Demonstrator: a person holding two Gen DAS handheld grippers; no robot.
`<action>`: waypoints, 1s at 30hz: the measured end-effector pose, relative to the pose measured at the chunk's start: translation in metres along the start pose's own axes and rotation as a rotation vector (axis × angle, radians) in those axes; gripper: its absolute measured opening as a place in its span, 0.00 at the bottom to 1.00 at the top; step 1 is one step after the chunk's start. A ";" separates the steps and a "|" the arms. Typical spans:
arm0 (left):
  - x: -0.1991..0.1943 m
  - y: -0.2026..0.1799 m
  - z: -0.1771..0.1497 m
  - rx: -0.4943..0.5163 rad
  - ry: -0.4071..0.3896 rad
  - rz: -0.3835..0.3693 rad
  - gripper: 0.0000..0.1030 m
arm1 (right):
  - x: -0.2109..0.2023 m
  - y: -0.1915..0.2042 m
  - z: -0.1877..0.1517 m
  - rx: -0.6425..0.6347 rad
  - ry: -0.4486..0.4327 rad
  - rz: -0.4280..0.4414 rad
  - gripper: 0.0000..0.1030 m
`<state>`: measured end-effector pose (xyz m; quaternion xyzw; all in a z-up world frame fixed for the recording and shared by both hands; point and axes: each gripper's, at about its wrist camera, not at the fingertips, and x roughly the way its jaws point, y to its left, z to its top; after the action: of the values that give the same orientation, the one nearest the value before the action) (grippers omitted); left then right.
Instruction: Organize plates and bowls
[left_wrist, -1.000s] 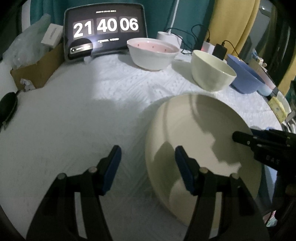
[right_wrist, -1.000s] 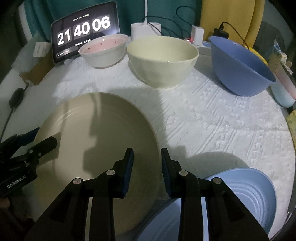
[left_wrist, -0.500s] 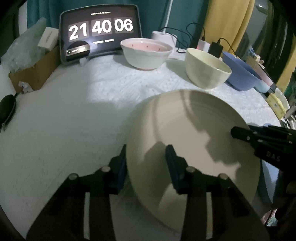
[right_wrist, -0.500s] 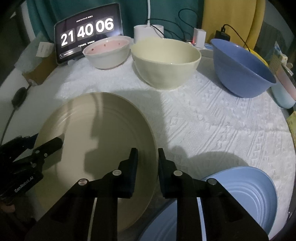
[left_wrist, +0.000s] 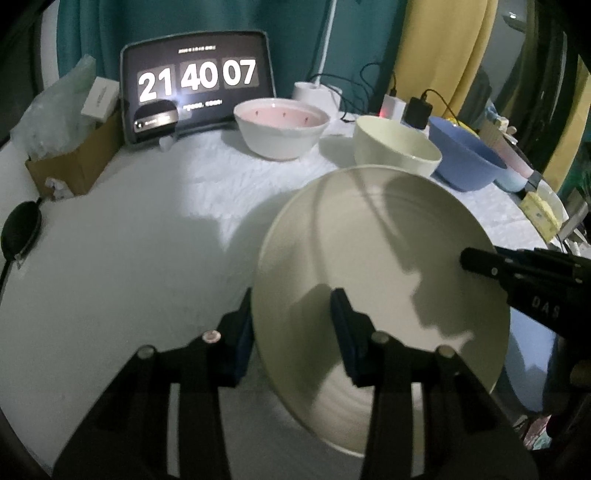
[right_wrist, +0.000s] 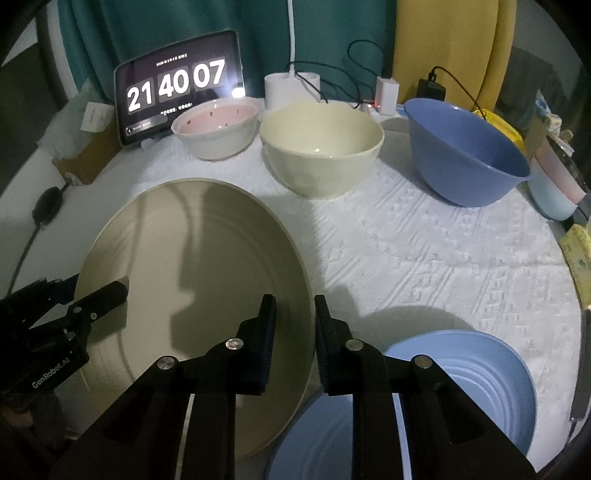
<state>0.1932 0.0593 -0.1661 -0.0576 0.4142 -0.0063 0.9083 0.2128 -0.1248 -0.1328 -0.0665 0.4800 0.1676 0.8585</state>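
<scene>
A large cream plate (left_wrist: 369, 277) (right_wrist: 192, 258) is held between both grippers, slightly tilted above the white cloth. My left gripper (left_wrist: 291, 299) is shut on its left rim, one pad under the edge and one on the face. My right gripper (right_wrist: 294, 301) is shut on the opposite rim. Each gripper's fingers (left_wrist: 476, 262) (right_wrist: 110, 291) also show in the other's view. A light blue plate (right_wrist: 461, 376) lies on the cloth below and right of the cream one, partly hidden by it.
At the back stand a pink-lined white bowl (right_wrist: 216, 136), a cream bowl (right_wrist: 321, 158) and a blue bowl (right_wrist: 465, 158). Behind them are a tablet clock (left_wrist: 195, 96), chargers and cables. A cardboard box (left_wrist: 74, 162) sits far left, and cups (right_wrist: 554, 195) stand at the right edge.
Both grippers closed on the cream plate's opposite rims. The plate has since come up a little off the cloth and now overlaps the cream bowl's base in the left wrist view.
</scene>
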 end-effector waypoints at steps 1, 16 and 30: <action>-0.002 -0.001 0.001 0.002 -0.005 0.000 0.39 | -0.003 0.000 0.000 0.001 -0.006 -0.001 0.21; -0.036 -0.018 0.003 0.034 -0.074 -0.015 0.39 | -0.042 -0.008 -0.005 0.012 -0.082 -0.015 0.21; -0.052 -0.046 0.000 0.084 -0.095 -0.039 0.39 | -0.071 -0.028 -0.021 0.050 -0.126 -0.035 0.21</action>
<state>0.1606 0.0171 -0.1224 -0.0277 0.3689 -0.0387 0.9282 0.1709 -0.1724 -0.0850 -0.0425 0.4277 0.1444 0.8913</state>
